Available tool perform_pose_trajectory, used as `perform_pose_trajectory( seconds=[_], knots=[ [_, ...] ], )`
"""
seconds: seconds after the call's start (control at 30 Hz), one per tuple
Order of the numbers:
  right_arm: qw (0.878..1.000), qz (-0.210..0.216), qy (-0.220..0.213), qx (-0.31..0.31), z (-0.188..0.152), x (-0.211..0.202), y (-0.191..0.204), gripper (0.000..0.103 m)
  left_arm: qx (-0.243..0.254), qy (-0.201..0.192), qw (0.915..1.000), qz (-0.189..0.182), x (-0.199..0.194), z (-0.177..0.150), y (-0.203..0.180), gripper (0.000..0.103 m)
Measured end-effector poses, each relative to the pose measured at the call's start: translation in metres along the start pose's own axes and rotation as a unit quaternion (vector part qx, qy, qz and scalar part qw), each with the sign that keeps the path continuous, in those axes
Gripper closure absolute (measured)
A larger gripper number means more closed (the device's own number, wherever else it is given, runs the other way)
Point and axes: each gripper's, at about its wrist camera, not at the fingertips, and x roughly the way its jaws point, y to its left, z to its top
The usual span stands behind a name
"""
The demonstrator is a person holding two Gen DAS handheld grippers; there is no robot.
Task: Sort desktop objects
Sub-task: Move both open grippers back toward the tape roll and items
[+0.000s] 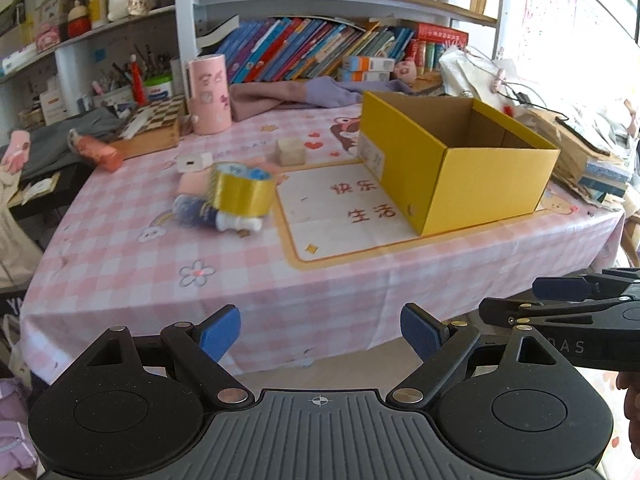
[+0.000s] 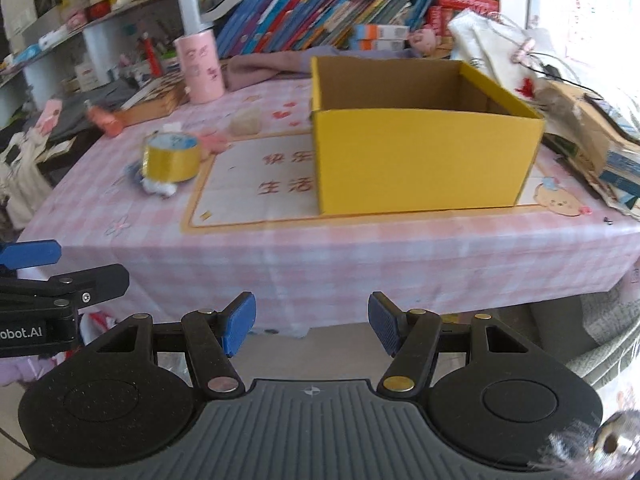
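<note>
Nearest in the left wrist view, the left gripper [image 1: 320, 334] hangs short of the counter's [image 1: 120, 248] front edge with its blue fingers [image 1: 220, 332] wide apart and nothing between them; the right gripper [image 1: 560, 312] shows side-on at 3 o'clock. In the right wrist view the right gripper [image 2: 312, 326] likewise sits before the edge, fingers [image 2: 240, 322] apart and empty, with the left gripper [image 2: 60, 280] at 9 o'clock. Farther in, on the pink checked cloth, the things to sort cluster at about 11 o'clock in the left view: a roll of gold tape [image 1: 242, 190] lies on top of a small pile, with a white bottle [image 1: 236, 223] just below it and a pink item [image 1: 192, 184] touching its left side. Beyond them sit a small white box [image 1: 195, 162] and a pale cube [image 1: 291, 151], a little apart from each other. The open yellow box [image 1: 452, 168] stands at 1 o'clock, empty as far as its inside shows, its near wall facing the right gripper. Behind, a pink cylinder [image 1: 210, 94] stands upright beside a chessboard [image 1: 154, 120], a purple cloth [image 1: 296, 94] lies along the back edge, and leaning books [image 1: 304, 48] fill the shelf. A heap of bags and papers [image 1: 580, 148] crowds the box's right side.
</note>
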Motion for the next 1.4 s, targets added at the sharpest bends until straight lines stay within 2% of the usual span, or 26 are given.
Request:
perform_pose_trajectory(
  seconds=[0.2,0.9,1.4],
  knots=[
    [0.999,0.026,0.013,-0.028,-0.002,0.006,0.024,0.043,-0.010,0.007,0.9999,0.012,-0.004,-0.007,0.016,0.013],
    [0.990,0.085,0.019,-0.108,0.017,0.030,0.084,0.042,-0.063,0.015,0.9964,0.055,-0.009,-0.014,0.066,0.013],
    [0.987,0.088,0.018,-0.137,0.041,0.056,0.094,0.042,-0.079,0.014,0.9947,0.064,0.018,0.004,0.081,0.013]
  ],
)
